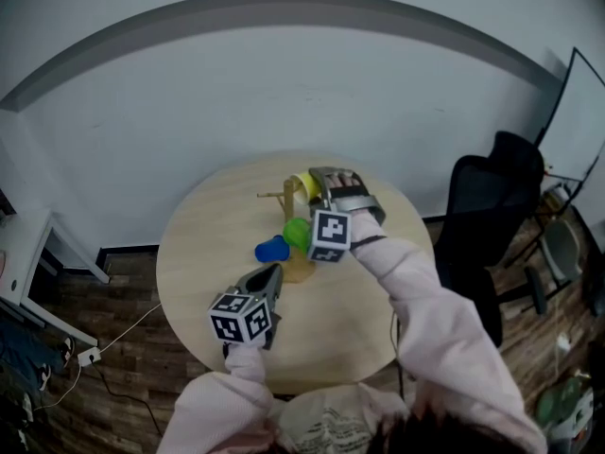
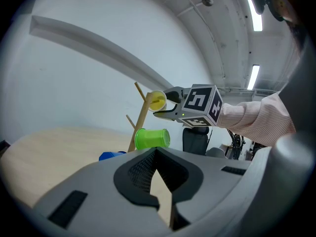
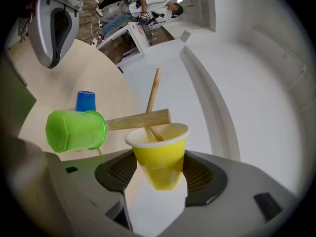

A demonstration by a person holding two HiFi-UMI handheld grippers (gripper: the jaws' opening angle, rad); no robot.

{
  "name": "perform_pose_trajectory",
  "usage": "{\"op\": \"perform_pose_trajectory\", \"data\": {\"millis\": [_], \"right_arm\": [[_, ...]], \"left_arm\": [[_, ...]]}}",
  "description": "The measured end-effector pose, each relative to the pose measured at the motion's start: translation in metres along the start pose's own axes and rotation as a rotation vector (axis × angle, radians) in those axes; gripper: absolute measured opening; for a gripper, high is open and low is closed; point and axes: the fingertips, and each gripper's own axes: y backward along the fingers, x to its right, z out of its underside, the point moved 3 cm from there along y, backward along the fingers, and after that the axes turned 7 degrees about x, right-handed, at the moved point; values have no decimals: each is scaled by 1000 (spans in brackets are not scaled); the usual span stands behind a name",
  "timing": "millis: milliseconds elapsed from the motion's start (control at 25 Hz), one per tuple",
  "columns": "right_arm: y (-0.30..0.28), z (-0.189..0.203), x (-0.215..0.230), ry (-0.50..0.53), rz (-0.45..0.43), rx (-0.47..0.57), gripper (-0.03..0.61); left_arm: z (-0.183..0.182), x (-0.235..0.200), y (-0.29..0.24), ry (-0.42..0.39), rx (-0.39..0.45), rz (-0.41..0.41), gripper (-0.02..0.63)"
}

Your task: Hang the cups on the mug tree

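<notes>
A wooden mug tree (image 1: 295,244) stands near the middle of the round table (image 1: 198,253). My right gripper (image 3: 160,168) is shut on a yellow paper cup (image 3: 159,154), held on its side at the top of the tree, with an upper peg (image 3: 152,95) reaching into its mouth. On a lower peg hangs a green cup (image 3: 76,131). A blue cup (image 3: 85,101) stands on the table by the tree's base. My left gripper (image 1: 274,270) hovers nearer me, its jaws closed to a point with nothing in them. In the left gripper view the tree (image 2: 139,120) and yellow cup (image 2: 157,101) lie ahead.
A black office chair (image 1: 487,206) stands right of the table. A white desk (image 1: 33,244) is at the left, with a power strip (image 1: 87,356) and cables on the wooden floor. A white curved wall lies behind the table.
</notes>
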Motion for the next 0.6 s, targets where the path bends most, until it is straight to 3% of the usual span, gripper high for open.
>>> {"op": "perform_pose_trajectory", "data": {"millis": [600], "right_arm": [[-1,-13,-3,31,37,30,313]], "left_arm": [[2,-4,1,13,4,-1,0]]}}
